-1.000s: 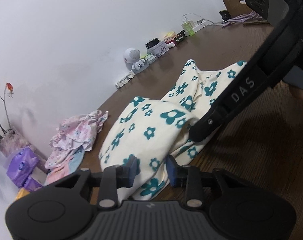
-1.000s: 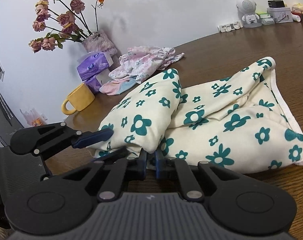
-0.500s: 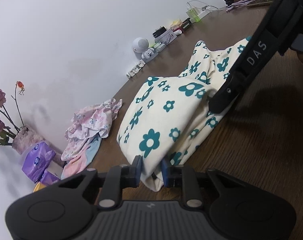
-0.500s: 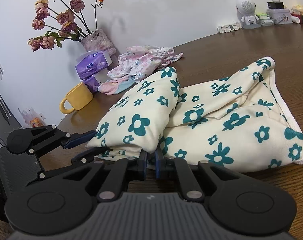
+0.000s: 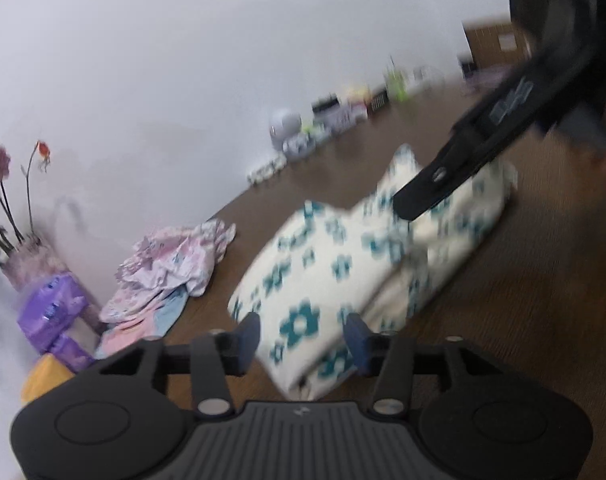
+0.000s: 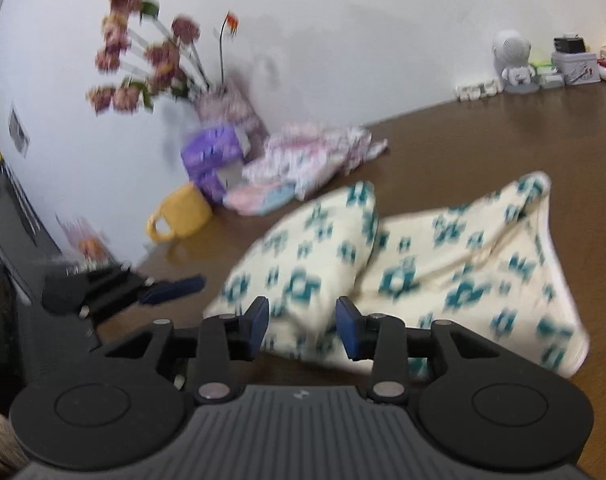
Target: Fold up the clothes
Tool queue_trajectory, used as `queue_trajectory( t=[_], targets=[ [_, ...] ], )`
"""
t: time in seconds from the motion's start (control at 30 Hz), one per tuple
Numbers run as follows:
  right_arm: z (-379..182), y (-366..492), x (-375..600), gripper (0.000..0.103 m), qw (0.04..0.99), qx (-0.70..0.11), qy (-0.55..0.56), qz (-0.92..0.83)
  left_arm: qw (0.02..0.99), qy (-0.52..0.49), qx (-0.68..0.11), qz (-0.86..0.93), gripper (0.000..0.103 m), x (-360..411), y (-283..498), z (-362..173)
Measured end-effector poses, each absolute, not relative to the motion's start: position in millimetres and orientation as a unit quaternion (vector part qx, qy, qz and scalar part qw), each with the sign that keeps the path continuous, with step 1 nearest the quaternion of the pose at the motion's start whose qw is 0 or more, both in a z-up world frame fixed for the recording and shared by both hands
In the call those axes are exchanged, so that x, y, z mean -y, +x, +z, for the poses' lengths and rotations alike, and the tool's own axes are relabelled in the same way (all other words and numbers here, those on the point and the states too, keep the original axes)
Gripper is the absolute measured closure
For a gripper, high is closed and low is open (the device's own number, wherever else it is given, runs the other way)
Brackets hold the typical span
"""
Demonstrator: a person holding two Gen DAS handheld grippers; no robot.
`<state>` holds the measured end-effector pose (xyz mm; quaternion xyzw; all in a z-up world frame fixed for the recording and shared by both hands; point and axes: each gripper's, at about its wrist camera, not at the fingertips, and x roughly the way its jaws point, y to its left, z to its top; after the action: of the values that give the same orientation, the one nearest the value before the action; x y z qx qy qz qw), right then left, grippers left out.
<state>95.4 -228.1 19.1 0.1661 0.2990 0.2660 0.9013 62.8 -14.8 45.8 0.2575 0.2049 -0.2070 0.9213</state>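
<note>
Cream cloth with teal flowers (image 6: 383, 264) lies folded in a heap on the brown table (image 6: 483, 132), just ahead of both claws. The left gripper (image 5: 301, 338) and the right gripper (image 6: 303, 326) each stand with jaws apart, holding nothing. Beyond and to their left sits a pink-printed garment pile (image 6: 311, 156).

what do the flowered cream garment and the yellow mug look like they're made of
The flowered cream garment looks like soft, thick knit or fleecy fabric with a matte finish: it bunches in rounded, puffy folds. Blur hides the weave. The yellow mug looks like glazed ceramic, thick-walled and smooth, though matte plastic cannot be ruled out.
</note>
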Motion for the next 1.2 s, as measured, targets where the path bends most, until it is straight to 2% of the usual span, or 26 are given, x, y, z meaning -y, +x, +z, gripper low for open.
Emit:
queue_trajectory(
  t=[0.23, 0.33, 0.4, 0.43, 0.47, 0.67, 0.73, 0.8, 0.9, 1.07, 1.2],
  targets=[
    [28, 185, 221, 0.066, 0.902, -0.32, 0.189, 0.221, 0.938, 0.123, -0.261, -0.194, 0.052, 1, 147, 65],
    [15, 216, 218, 0.066, 0.892, -0.343, 0.211, 0.206, 0.934, 0.081, -0.293, -0.189, 0.058, -8, 183, 59],
    [3, 226, 220, 0.075, 0.883, -0.357, 0.229, 0.203, 0.928, 0.072, -0.306, -0.198, 0.073, -11, 194, 51],
    [-4, 229, 221, 0.085, 0.877, -0.362, 0.239, 0.205, 0.926, 0.07, -0.312, -0.203, 0.076, -12, 198, 46],
    [-9, 230, 223, 0.089, 0.873, -0.365, 0.25, 0.207, 0.923, 0.069, -0.316, -0.207, 0.079, -13, 199, 41],
    [-21, 235, 225, 0.09, 0.868, -0.373, 0.252, 0.208, 0.921, 0.059, -0.319, -0.213, 0.08, -17, 200, 27],
    [-23, 235, 223, 0.09, 0.871, -0.374, 0.242, 0.208, 0.923, 0.039, -0.32, -0.211, 0.075, -23, 200, 30],
    [-19, 231, 225, 0.086, 0.874, -0.364, 0.244, 0.211, 0.924, 0.009, -0.322, -0.205, 0.051, -33, 199, 35],
    [-9, 215, 227, 0.086, 0.881, -0.347, 0.232, 0.223, 0.923, -0.046, -0.329, -0.195, 0.035, -54, 192, 41],
    [4, 179, 219, 0.086, 0.894, -0.33, 0.179, 0.243, 0.901, -0.143, -0.366, -0.182, 0.033, -83, 184, 33],
    [14, 151, 212, 0.086, 0.902, -0.316, 0.137, 0.259, 0.885, -0.178, -0.387, -0.188, 0.033, -87, 178, 21]
  ],
)
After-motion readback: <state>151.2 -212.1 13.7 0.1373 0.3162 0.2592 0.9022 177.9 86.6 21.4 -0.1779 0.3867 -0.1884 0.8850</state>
